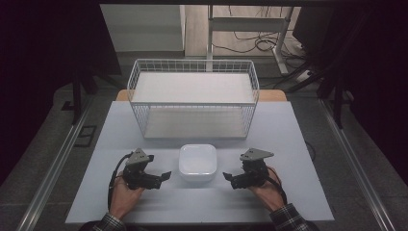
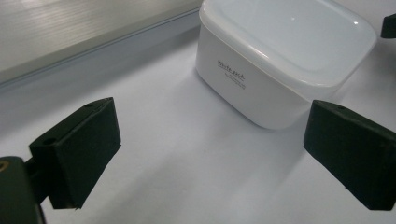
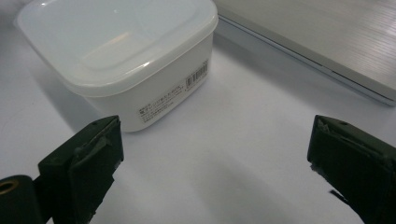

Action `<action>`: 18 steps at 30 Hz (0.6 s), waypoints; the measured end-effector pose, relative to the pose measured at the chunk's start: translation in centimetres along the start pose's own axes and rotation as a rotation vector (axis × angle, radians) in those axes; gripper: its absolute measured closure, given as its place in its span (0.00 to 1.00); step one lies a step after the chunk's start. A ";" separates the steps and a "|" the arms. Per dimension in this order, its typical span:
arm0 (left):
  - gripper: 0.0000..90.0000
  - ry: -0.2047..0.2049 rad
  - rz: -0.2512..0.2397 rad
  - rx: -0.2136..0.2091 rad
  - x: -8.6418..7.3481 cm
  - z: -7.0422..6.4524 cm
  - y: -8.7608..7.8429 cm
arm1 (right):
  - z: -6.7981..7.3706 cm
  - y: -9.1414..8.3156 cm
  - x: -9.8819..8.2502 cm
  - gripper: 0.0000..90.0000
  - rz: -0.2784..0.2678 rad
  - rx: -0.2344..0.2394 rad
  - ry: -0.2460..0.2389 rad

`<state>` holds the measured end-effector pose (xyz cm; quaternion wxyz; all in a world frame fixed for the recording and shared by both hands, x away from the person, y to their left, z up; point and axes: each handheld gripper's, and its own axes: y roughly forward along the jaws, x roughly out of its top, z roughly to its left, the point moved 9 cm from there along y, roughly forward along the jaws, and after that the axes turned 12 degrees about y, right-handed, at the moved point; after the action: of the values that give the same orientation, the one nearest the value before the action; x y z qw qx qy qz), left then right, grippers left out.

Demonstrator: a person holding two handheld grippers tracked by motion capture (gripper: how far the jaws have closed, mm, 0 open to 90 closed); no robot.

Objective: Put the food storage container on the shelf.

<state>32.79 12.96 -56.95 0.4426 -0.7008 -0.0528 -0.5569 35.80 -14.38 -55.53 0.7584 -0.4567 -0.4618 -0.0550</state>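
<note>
A white square container with a translucent lid [image 1: 197,162] sits on the pale table top between my two grippers. My left gripper [image 1: 165,175] lies to its left, jaws pointing at it and spread wide with nothing between them. My right gripper [image 1: 227,177] mirrors it on the other side, also open and empty. In the left gripper view the container [image 2: 285,60] stands ahead and to the right of the left gripper [image 2: 212,158], apart from both pads. In the right gripper view the container [image 3: 121,51] stands ahead and to the left of the right gripper [image 3: 217,172], untouched.
A white wire basket [image 1: 192,62] with a pale board inside stands just behind the container. Its lower edge shows as a pale strip [image 2: 70,32] in the left gripper view and as a strip [image 3: 327,37] in the right gripper view. The table top [image 1: 288,144] ends close in front of the hands.
</note>
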 end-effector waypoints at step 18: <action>0.06 -0.006 -0.001 -0.116 3.1 -1.5 0.8 | 1.8 0.4 2.1 0.00 -0.021 0.058 0.048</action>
<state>33.35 10.15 -54.85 0.4011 -0.7270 -0.0222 -0.5569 36.05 -12.08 -53.96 0.7815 -0.4281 -0.4498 -0.0603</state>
